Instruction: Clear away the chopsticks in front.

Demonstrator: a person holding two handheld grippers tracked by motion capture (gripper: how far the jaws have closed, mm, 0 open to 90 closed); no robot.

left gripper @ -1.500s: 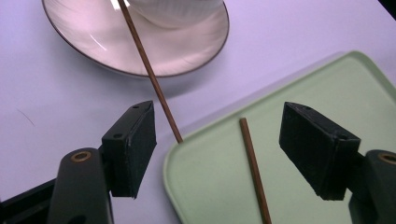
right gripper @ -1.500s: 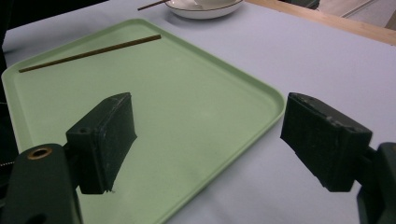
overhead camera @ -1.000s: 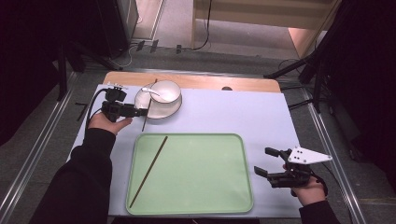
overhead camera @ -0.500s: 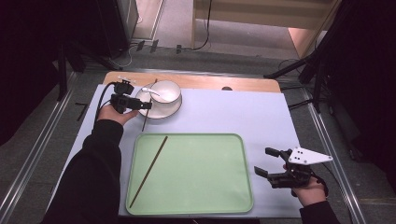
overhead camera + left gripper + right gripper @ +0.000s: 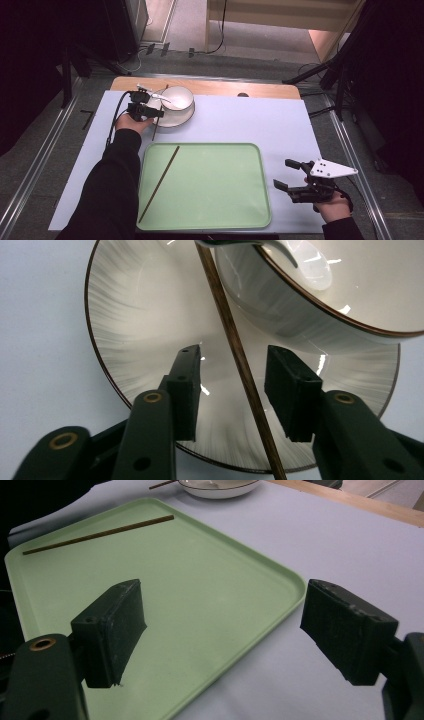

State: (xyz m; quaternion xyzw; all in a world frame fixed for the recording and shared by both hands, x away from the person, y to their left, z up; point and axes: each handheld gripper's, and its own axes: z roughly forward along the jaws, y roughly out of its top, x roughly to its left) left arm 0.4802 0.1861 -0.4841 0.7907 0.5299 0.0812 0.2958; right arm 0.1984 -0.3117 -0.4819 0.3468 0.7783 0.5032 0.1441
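A: How far along is the work, read left to right?

B: The left tongs [image 5: 234, 390] are set over the plate [image 5: 140, 330], beside the bowl [image 5: 345, 300]. Their jaws have just been closing, with a chopstick [image 5: 235, 347] between them; the pads are not yet pressed on it, so nothing is clamped.

A: And further right?

B: A second chopstick [image 5: 160, 183] is already laid on the tray [image 5: 215, 220]. The right tongs [image 5: 295, 176] are held apart and empty, just beside the tray's right edge on the surface [image 5: 260, 120].

A: What is judged left?

B: The first chopstick is to be gripped, lifted off the plate and laid on the tray.
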